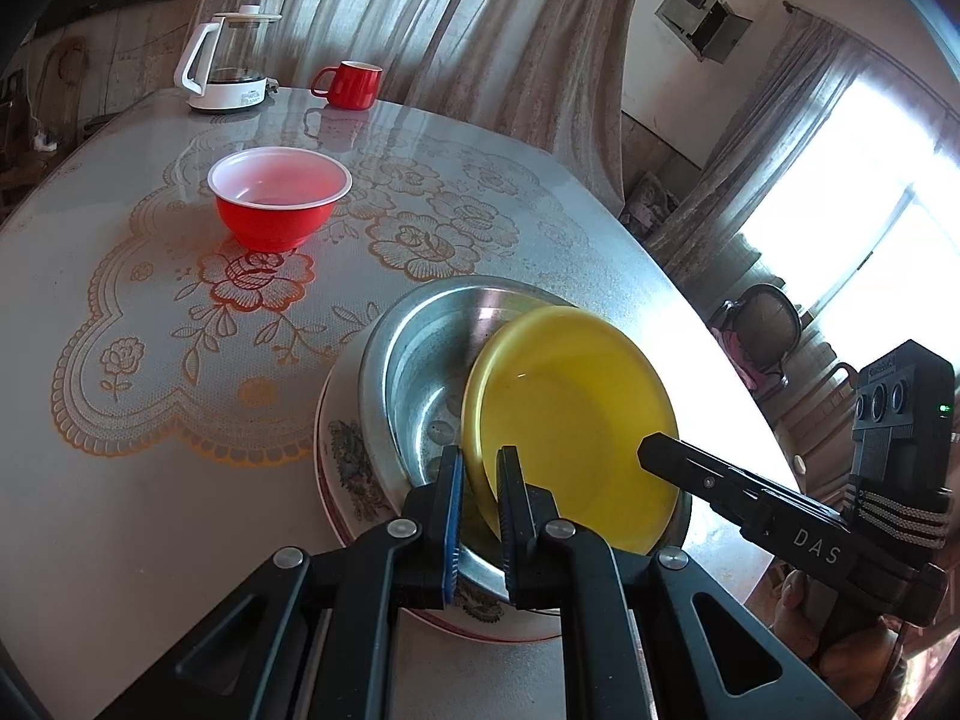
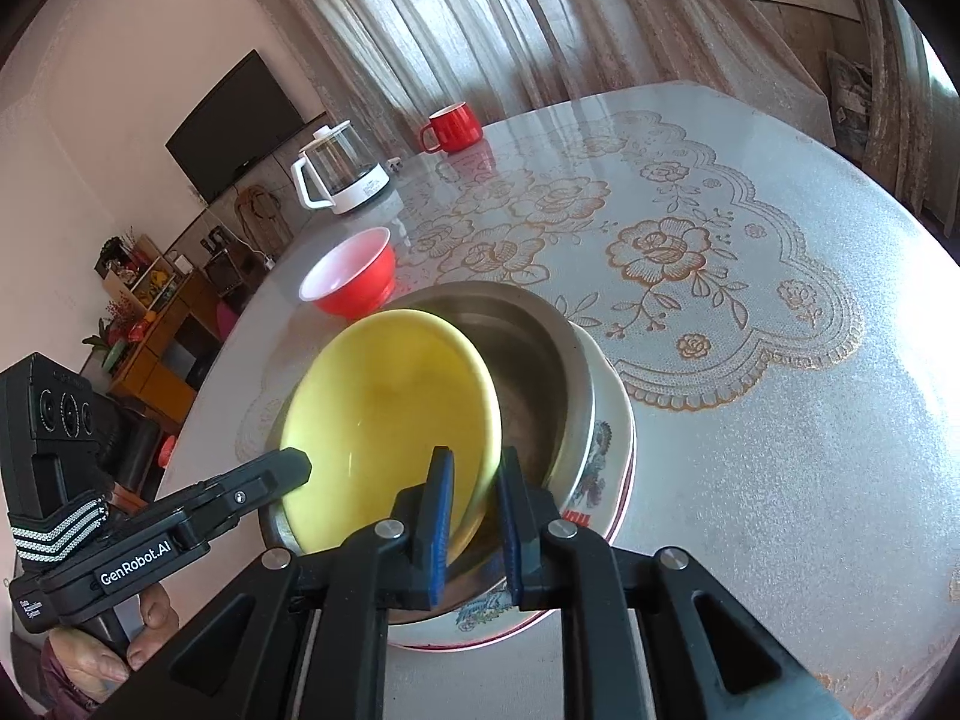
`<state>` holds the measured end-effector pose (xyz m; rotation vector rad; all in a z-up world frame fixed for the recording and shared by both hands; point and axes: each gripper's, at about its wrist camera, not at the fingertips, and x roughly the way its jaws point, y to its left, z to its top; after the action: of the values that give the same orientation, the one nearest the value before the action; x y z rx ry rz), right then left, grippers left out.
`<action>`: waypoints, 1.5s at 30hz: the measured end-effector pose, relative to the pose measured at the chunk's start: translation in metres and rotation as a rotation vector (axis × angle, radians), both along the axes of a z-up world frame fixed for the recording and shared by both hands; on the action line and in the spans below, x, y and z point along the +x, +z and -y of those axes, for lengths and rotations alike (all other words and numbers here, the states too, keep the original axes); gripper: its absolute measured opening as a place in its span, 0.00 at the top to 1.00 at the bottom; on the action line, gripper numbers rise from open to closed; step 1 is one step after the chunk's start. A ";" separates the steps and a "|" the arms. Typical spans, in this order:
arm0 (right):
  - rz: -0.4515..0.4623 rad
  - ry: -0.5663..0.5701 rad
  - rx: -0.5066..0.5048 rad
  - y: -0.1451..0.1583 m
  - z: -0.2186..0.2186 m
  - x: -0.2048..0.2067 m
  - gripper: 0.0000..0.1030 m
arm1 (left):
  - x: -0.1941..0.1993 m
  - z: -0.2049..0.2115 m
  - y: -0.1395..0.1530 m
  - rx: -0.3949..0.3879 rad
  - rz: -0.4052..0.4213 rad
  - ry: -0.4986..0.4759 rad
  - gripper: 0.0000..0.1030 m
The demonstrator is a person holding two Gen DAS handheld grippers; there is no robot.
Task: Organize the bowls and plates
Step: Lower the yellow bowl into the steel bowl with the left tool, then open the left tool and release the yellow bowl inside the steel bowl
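Note:
A yellow bowl (image 1: pixel 570 414) (image 2: pixel 390 414) leans tilted inside a steel bowl (image 1: pixel 420 360) (image 2: pixel 528 372), which sits on a floral plate (image 1: pixel 342 456) (image 2: pixel 606 438). My left gripper (image 1: pixel 478 450) (image 2: pixel 300 465) is shut on the yellow bowl's near rim. My right gripper (image 2: pixel 475 453) (image 1: pixel 651 453) has the opposite rim between its blue pads. That rim lies against one pad, a narrow gap shows at the other, and the jaws stand slightly apart. A red plastic bowl (image 1: pixel 279 204) (image 2: pixel 354 276) with a white inside stands alone farther back on the table.
A glass kettle (image 1: pixel 231 60) (image 2: pixel 342 174) and a red mug (image 1: pixel 351 84) (image 2: pixel 453 126) stand at the table's far edge by the curtain. The round table (image 1: pixel 120 480) carries a lace-patterned cover. Chairs and a shelf stand beyond its edge. A hand (image 2: pixel 90 660) holds the left gripper's handle.

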<state>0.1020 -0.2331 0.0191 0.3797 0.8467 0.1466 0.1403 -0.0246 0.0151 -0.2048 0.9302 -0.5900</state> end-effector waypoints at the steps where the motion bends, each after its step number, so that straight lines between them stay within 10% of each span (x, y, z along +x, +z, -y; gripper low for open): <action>1: 0.002 0.000 -0.002 0.000 0.000 0.001 0.85 | 0.000 -0.001 0.000 -0.002 0.000 0.000 0.89; 45: 0.043 0.043 -0.194 0.002 -0.025 -0.004 0.78 | -0.014 0.017 0.001 0.122 0.128 -0.011 0.86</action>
<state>0.0983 -0.2081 0.0213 0.1753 0.8194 0.1111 0.1264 -0.0418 0.0163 -0.0517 0.8406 -0.5486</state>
